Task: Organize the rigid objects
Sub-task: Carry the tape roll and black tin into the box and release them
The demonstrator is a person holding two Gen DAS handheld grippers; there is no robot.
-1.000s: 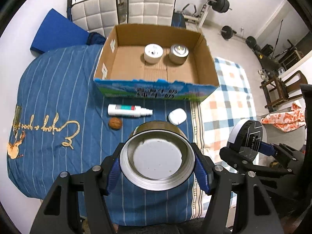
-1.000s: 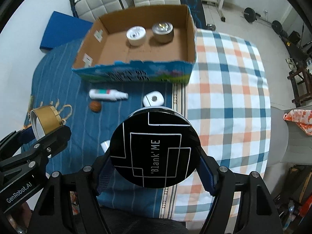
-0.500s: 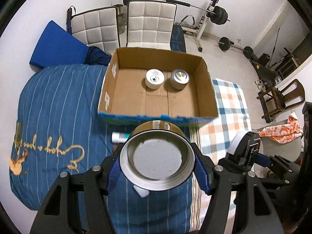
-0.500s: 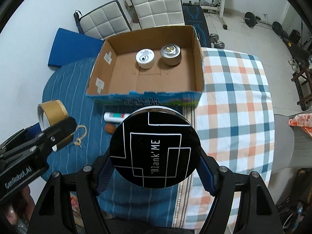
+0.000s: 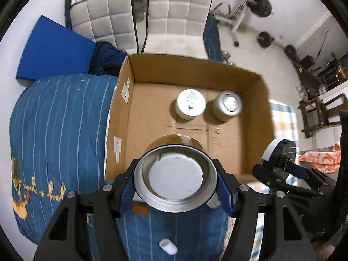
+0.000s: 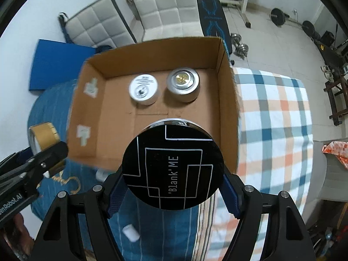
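My left gripper (image 5: 175, 188) is shut on a gold tin with a silver rim (image 5: 175, 179), held above the near edge of the open cardboard box (image 5: 254, 143). My right gripper (image 6: 173, 187) is shut on a round black tin marked 'Blank' ME (image 6: 173, 167), held over the box's near wall (image 6: 230, 130). Inside the box stand a white-lidded tin (image 5: 191, 103) and a silver tin (image 5: 227, 106), side by side at the back; both also show in the right wrist view, white (image 6: 143, 88) and silver (image 6: 183, 82). The right gripper with its black tin shows at the left view's right edge (image 5: 280, 158).
The box sits on a table covered by a blue striped cloth (image 5: 54, 130) and a checked cloth (image 6: 274, 119). A brown nut (image 5: 141, 209) and a small white object (image 5: 167, 246) lie on the blue cloth near me. White chairs (image 5: 174, 13) and gym weights stand behind.
Both grippers have moved forward with their tins, from over the blue cloth to over the box's near edge. The spray bottle and the nut have slipped under and behind the grippers.
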